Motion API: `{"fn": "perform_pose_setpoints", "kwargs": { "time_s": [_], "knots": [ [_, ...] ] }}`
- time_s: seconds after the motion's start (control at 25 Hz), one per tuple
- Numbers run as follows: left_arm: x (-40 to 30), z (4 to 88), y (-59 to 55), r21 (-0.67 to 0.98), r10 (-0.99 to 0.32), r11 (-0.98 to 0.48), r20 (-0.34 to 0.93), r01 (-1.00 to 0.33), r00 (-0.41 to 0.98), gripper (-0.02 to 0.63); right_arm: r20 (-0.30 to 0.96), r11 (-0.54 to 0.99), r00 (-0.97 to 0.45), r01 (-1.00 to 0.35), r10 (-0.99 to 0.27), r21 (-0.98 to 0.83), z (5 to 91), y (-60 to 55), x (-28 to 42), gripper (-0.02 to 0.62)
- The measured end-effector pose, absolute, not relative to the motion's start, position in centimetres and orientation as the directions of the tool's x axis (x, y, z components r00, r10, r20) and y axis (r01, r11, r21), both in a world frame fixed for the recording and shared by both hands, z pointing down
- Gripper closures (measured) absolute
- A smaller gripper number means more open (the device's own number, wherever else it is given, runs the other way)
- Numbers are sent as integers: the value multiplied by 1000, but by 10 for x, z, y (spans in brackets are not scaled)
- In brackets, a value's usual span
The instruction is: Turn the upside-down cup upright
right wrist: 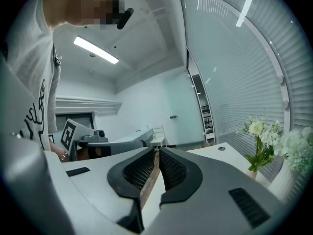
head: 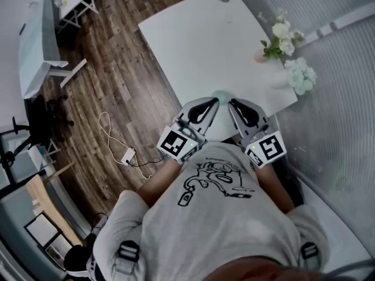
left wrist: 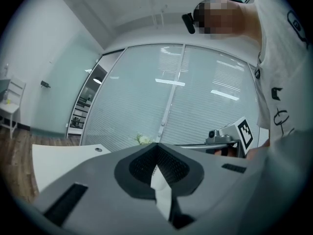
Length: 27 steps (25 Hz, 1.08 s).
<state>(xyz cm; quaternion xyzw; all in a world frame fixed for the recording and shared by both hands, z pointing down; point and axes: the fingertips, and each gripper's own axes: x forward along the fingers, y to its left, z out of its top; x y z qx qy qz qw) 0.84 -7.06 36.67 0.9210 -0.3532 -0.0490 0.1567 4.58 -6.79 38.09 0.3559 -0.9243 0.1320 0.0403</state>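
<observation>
A: Cup (head: pixel 221 95)?
B: Pale green, small and blurred, on the white tabletop (head: pixel 193 45) near its close edge. Upright or inverted: cannot tell.
A: Left gripper (head: pixel 214 102), right gripper (head: pixel 233 103)?
B: Both closed on nothing, tips near the cup seen from above.

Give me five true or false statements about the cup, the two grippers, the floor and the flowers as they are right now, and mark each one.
1. The pale green translucent cup sits on the white table, just in front of both grippers. True.
2. The left gripper has its fingers shut with nothing between them. True.
3. The right gripper grips the cup. False: its fingers are shut on nothing.
4. The floor is grey carpet. False: it is dark wooden planks.
5. The white flowers stand near the table's right edge in the head view. True.
</observation>
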Motion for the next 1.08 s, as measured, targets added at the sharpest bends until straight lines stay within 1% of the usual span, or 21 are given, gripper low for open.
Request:
{"fn": "perform_pose_setpoints", "kwargs": {
  "time_s": [0.56, 1.08],
  "knots": [
    [6, 342, -62, 285, -668, -712, 7, -642, 744, 603, 158, 716, -738, -675, -656, -180, 356, -61, 42, 544],
    [8, 348, -59, 269, -649, -728, 23, -630, 760, 603, 176, 713, -731, -683, -660, -160, 355, -65, 43, 544]
  ]
}}
